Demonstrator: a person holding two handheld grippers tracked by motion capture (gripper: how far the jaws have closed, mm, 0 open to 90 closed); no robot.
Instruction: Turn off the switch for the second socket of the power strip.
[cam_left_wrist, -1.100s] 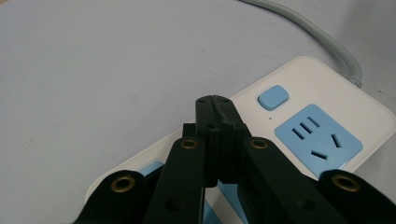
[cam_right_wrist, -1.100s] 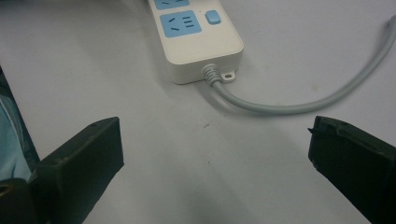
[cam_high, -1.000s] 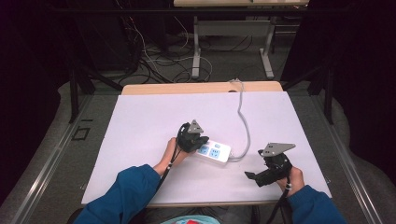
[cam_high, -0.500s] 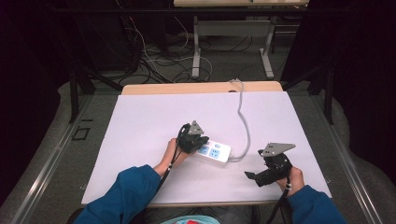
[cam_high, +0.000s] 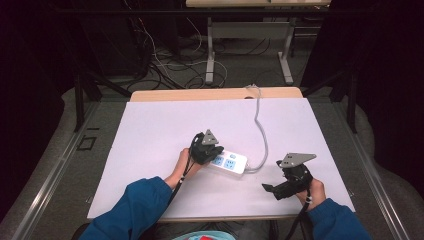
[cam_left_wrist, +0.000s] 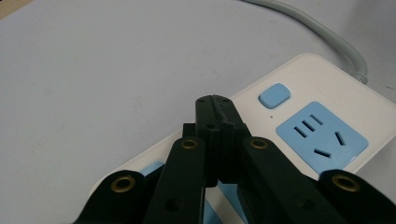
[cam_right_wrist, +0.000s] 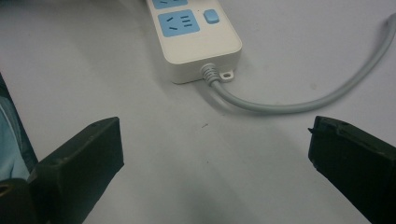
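A flat white sheet covers most of the desk (cam_high: 150, 130), leaving a strip of pale wood bare along the far edge, and on it lies a white plastic power strip with blue socket faces (cam_high: 227, 163), toward the near middle of the surface. Its grey round cable (cam_high: 260, 125) curves away from the strip's right end, runs up across the sheet and drops over the far edge of the desk. The left hand-held gripper (cam_high: 206, 150) sits over the left end of the power strip, its black jaws pressed fully together with nothing between them, their tips just above the white casing near a small blue square button (cam_left_wrist: 274, 94) and a blue socket face. The right hand-held gripper (cam_high: 270, 189) hangs above bare sheet to the right of the strip, apart from it, its jaws spread wide with nothing held. Both forearms wear blue sleeves (cam_high: 132, 202). Beyond the desk the room is dark, with a grey floor, loose black and white cables (cam_high: 165, 65) tangled on it, and the metal legs of another table (cam_high: 212, 45).
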